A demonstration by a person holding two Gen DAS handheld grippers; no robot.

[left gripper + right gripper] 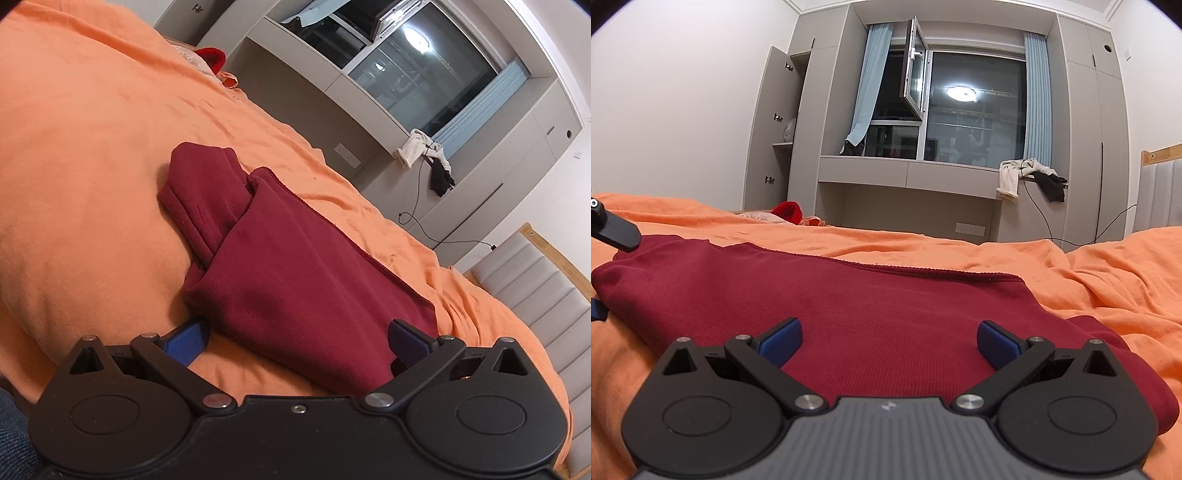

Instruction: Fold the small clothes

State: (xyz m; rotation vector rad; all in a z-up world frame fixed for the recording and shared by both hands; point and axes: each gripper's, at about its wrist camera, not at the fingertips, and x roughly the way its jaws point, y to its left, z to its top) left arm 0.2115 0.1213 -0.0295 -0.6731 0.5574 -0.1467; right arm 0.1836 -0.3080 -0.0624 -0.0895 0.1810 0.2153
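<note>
A folded maroon garment (295,269) lies on the orange bedspread (92,166). The left gripper (297,341) and right gripper (889,341) both gape wide over it, apparently gripping nothing.

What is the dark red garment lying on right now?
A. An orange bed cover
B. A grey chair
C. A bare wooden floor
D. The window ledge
A: the dark red garment lies spread on the orange bed cover, which shows around it in both views, while the left gripper and right gripper sit open at its near edge.
</note>
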